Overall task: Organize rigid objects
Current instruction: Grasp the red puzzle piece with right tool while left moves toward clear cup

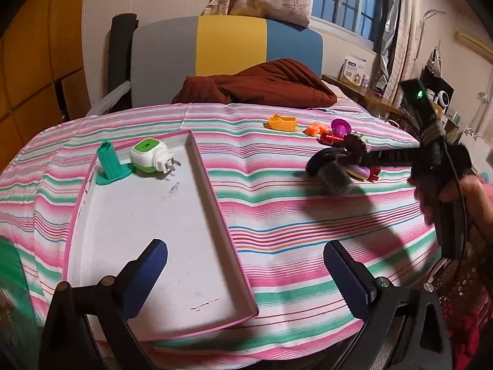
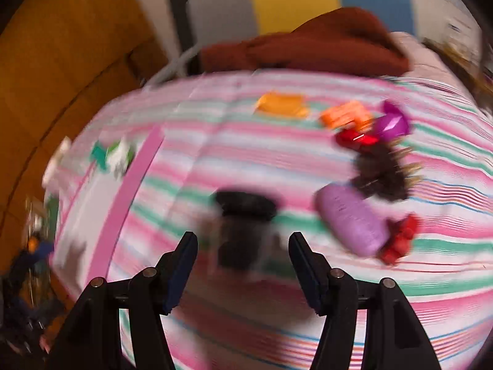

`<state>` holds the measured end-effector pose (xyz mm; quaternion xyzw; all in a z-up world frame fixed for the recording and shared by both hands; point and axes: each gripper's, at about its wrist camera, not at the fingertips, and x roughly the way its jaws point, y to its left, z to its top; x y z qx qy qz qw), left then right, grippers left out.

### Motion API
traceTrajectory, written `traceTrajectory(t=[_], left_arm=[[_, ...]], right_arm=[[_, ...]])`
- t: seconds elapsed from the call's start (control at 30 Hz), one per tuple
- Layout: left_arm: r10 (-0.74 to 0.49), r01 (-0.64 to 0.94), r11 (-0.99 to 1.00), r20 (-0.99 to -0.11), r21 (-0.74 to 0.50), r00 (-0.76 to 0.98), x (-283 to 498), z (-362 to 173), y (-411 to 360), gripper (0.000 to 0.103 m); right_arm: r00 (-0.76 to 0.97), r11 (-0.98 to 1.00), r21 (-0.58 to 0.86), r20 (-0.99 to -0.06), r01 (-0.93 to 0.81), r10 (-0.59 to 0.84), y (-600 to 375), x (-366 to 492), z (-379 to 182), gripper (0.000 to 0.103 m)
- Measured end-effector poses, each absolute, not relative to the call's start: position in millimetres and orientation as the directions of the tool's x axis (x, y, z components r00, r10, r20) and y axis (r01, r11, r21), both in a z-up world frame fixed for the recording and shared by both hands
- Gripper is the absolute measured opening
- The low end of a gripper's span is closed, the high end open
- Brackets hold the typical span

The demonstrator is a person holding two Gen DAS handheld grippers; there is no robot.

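Warm indoor light falls from above, throwing a dark, soft-edged shadow on the striped bed cover [image 1: 308,215] in the sharp left wrist view, while the right wrist view is smeared by motion blur; both bend and darken toward their corners.

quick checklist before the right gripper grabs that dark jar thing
1. Right gripper open: ok.
2. Dark jar lined up between its fingers: ok, though blurred.
3. Purple case apart from the jar: ok in the right wrist view.
4. Camera steady: not ok, heavy motion blur.
5. Bare floor in the tray: ok; green stand and plug sit at the far end.
6. Left gripper open, holding nothing: ok.
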<state>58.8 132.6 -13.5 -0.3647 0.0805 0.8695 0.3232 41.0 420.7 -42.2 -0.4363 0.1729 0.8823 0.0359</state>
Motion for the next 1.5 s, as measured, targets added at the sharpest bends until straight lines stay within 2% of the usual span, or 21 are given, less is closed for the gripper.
traceTrajectory(t=[0.13,0.27,0.4,0.57,0.67,0.83,0.93,1.13,1.27,1.5], left_arm=[[0.51,-0.63,-0.771,-0.687,-0.097,-0.518,61,-15,135,0.102],[0.511,-0.634,-0.766,-0.699,-0.107,-0.5,61,-19,138,0.102],[0.509,-0.644,-0.759,-0.701,-0.092,-0.5,64,-19,143,0.102],[0.509,-0.652,-0.753,-0.707,-0.088,-0.492,64,-21,149,0.102],[0.511,-0.659,-0.748,-0.707,-0.085,-0.489,65,-21,153,0.102],[0.517,-0.674,-0.735,-0.702,-0.072,-0.49,66,-19,162,0.102],[0.519,-0.68,-0.729,-0.705,-0.071,-0.484,66,-18,169,0.102],[0.523,-0.694,-0.718,-0.703,-0.058,-0.482,67,-17,179,0.102],[0.524,-0.698,-0.714,-0.706,-0.059,-0.476,67,-19,184,0.102],[0.522,-0.693,-0.717,-0.719,-0.078,-0.458,63,-21,191,0.102]], right_arm=[[-0.701,-0.841,0.292,-0.7,-0.457,0.138,470,68,-21,0.063],[-0.624,-0.719,0.288,-0.74,-0.632,0.252,520,78,-27,0.063],[-0.57,-0.697,0.272,-0.788,-0.663,0.234,536,71,-43,0.063],[-0.538,-0.745,0.277,-0.833,-0.606,0.129,527,60,-61,0.061],[-0.501,-0.754,0.26,-0.859,-0.604,0.105,522,55,-70,0.051],[-0.508,-0.697,0.339,-0.861,-0.632,0.041,534,65,-80,0.05],[-0.455,-0.675,0.29,-0.887,-0.679,0.077,538,72,-82,0.05],[-0.346,-0.599,0.125,-0.899,-0.791,0.269,552,98,-69,0.05],[-0.422,-0.586,0.24,-0.885,-0.774,0.196,554,106,-67,0.05],[-0.317,-0.675,0.121,-0.932,-0.728,0.174,536,85,-81,0.05]])
